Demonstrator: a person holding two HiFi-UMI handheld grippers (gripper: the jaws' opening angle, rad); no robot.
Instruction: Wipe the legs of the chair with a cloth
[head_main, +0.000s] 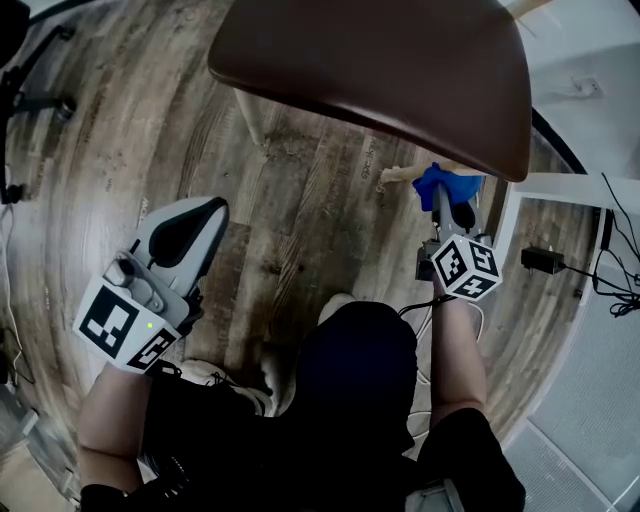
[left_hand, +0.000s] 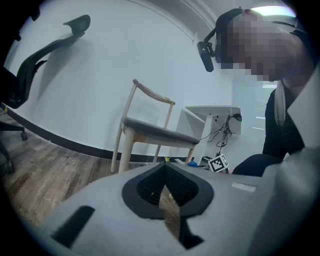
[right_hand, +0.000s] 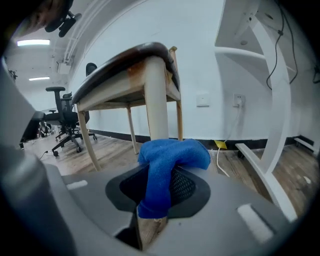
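Cloth (right_hand: 167, 162), blue and bunched, sits clenched in the right gripper's (head_main: 443, 203) jaws, just beside 1 pale leg (right_hand: 157, 100) of the chair (head_main: 380, 60). The left gripper (head_main: 200, 215) hovers well apart over the wood floor (head_main: 300, 200), jaws closed together on nothing.

Chair seat (head_main: 380, 70): dark brown, smooth, faint gloss, leather-like.
Chair leg (right_hand: 156, 100): pale wood, matt, brownish stain near top.
Cloth (right_hand: 172, 157) by chair leg: blue, soft, nubby pile.
Floor (head_main: 300, 200) under chair: grey-brown wood-grain planks, low sheen.
Left gripper (left_hand: 164, 180), right gripper (right_hand: 157, 190): 2 smooth matt grey plastic shells; pads (left_hand: 182, 187) black, fine mesh texture.
Wall (right_hand: 210, 60) behind chair: white, smooth, matt.
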